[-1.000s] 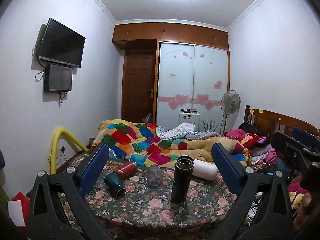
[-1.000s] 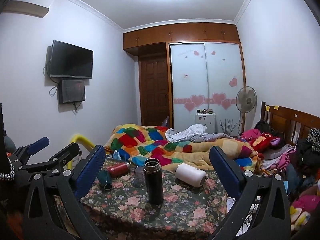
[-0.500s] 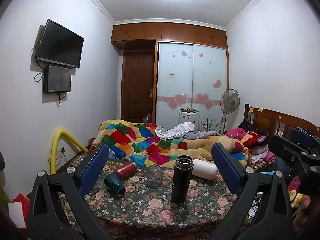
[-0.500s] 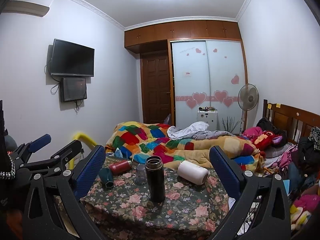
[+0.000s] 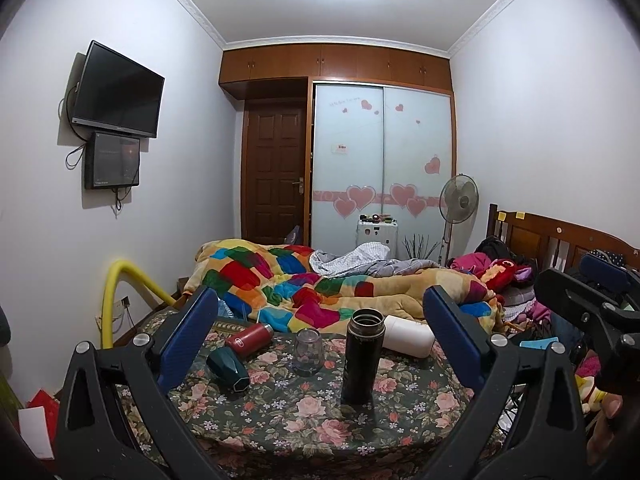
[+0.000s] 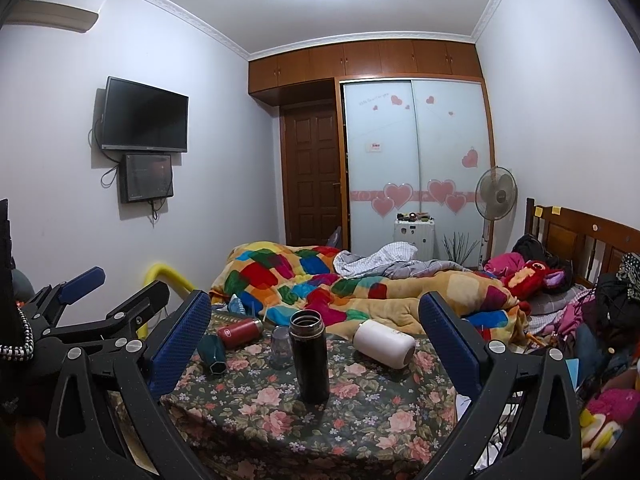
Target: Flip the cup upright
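On the floral-cloth table [image 5: 304, 412] a black flask [image 5: 361, 356] stands upright with its mouth open. A white cup [image 5: 408, 336] lies on its side behind it. A red flask [image 5: 249, 334] and a dark green cup [image 5: 227, 368] also lie on their sides, and a clear glass [image 5: 308, 346] stands mouth down. My left gripper [image 5: 320, 344] is open, back from the table. My right gripper [image 6: 316, 344] is open too, with the black flask [image 6: 309, 356], white cup [image 6: 385, 344], green cup [image 6: 212, 354], red flask [image 6: 240, 328] and glass [image 6: 281, 347] ahead of it.
A bed with a patchwork quilt [image 5: 304, 280] lies right behind the table. A wooden headboard [image 5: 560, 240] and piled clothes are on the right. A yellow tube [image 5: 120, 292] curves up at the left wall. The left gripper's frame [image 6: 80, 312] shows at the left of the right wrist view.
Both views have drifted slightly; the table objects sit a little lower and closer in the frames. Nothing on the table has moved and both grippers stay open.
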{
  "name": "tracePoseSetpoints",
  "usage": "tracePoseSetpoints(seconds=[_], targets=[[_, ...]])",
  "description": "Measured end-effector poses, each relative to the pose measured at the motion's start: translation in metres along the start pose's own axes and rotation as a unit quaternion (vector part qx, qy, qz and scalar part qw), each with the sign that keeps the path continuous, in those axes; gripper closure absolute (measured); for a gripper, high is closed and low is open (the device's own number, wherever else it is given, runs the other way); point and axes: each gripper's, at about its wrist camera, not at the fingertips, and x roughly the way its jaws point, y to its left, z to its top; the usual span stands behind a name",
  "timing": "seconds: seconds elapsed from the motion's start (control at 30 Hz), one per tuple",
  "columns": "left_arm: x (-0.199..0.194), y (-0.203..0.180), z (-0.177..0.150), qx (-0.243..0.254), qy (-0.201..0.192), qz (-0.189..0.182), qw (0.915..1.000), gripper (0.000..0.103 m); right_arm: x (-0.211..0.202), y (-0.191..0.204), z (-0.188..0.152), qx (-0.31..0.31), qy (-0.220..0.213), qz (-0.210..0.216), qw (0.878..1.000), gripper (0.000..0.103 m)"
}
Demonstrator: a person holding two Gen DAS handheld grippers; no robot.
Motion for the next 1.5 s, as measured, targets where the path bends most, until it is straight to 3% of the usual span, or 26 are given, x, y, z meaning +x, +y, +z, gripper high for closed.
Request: tracePoseSetpoints(seconds=[1.5], targets=[[0.010, 0.012, -0.003, 0.000, 0.009, -0.012, 0.9999, 0.000, 0.012, 0.006, -0.001, -0.001, 0.017, -0.007, 1.000, 0.000]])
